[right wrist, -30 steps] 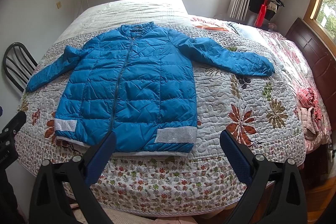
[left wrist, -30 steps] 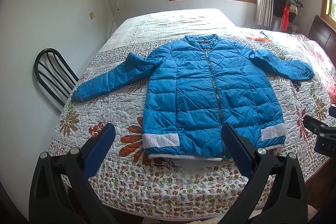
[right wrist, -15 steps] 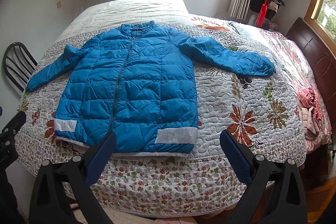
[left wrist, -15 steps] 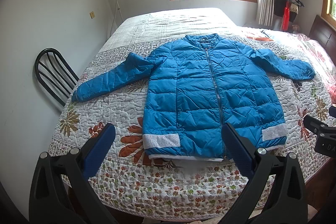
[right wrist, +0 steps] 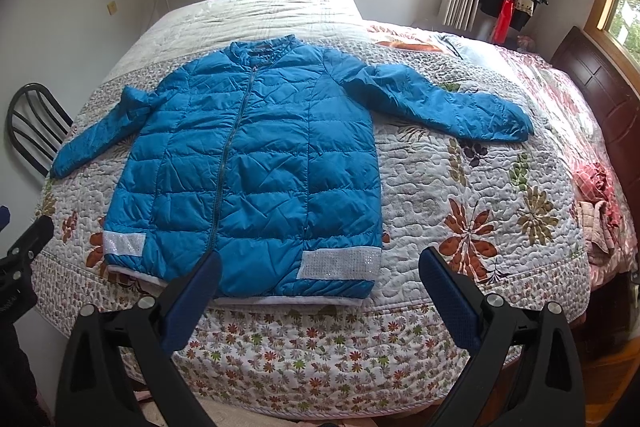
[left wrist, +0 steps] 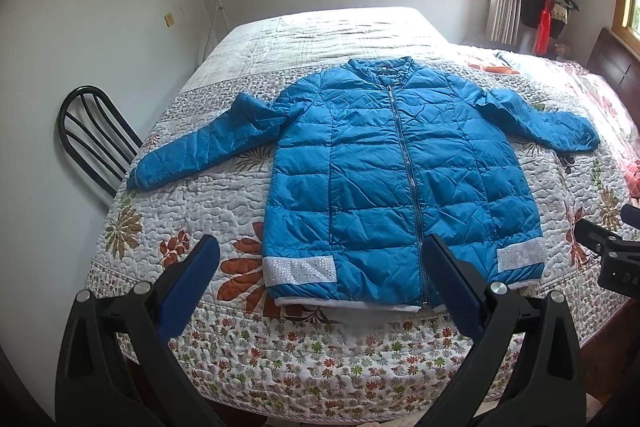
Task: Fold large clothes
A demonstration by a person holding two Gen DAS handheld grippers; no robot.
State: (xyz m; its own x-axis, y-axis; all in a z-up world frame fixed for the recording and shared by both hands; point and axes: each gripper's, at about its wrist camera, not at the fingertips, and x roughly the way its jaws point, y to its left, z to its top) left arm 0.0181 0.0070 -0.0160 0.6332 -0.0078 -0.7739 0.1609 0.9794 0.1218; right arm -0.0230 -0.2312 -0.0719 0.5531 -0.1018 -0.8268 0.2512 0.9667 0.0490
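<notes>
Hovering both grippers, left (left wrist: 320,279) and right (right wrist: 320,291), fingers spread, nothing pinched; jacket (left wrist: 396,179) lying flat ahead of fingertips on bed (left wrist: 320,355)

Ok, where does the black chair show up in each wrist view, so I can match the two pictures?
Left wrist view: the black chair stands at the left edge, beside the bed corner, just past the jacket's left sleeve cuff.
Right wrist view: the black chair sits at the far left edge, partly cut off behind the bed.
Shared landmark: the blue jacket, spread flat on the floral quilt.
</notes>
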